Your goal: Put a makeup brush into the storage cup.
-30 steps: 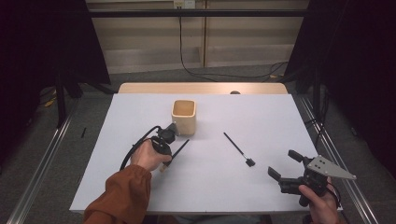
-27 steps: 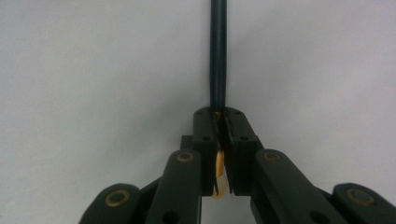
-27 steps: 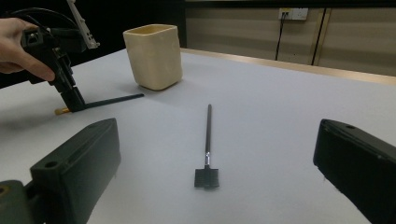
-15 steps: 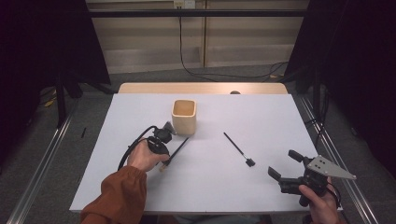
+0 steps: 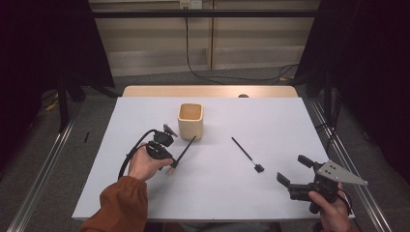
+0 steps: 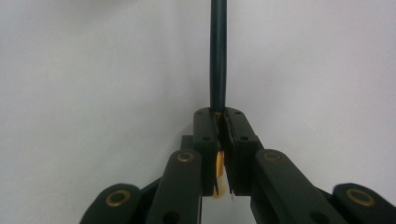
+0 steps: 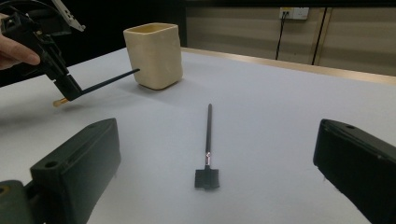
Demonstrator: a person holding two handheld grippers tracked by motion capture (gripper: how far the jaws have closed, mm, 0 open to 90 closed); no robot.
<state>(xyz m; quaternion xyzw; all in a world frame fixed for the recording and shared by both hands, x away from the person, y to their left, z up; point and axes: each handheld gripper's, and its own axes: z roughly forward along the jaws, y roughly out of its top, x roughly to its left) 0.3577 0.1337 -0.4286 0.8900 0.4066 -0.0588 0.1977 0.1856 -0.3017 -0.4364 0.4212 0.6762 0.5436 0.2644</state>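
1. Left gripper [image 5: 172, 164], held in the person's left hand [image 5: 145, 163], sits left of table centre; jaws clamped tight on a thin dark brush [image 5: 183, 151].
2. Left gripper view: jaws pressed together around the brush's dark handle [image 6: 218, 56], which runs straight out past the jaw tips; a yellowish end [image 6: 220, 177] pokes out behind the pads.
3. Right gripper view: the gripped brush [image 7: 109, 78] is lifted off the table, far tip close to the front of the cup [image 7: 153, 55]; cannot tell if touching.
4. Cup [image 5: 190, 120], cream, square-sided, open top, upright, at table centre toward the far edge, just beyond the left gripper.
5. Second brush [image 5: 246, 154], black with a flat square head [image 5: 258, 168], lies flat on the white table [image 5: 270, 116], right of centre, well apart from the cup.
6. Right gripper [image 5: 295, 170] at the near right corner, held in the right hand [image 5: 333, 212]; jaws spread wide, nothing in them.
7. Right gripper view: second brush [image 7: 208, 140] lies ahead between the two open jaws, head nearest, not touching either.
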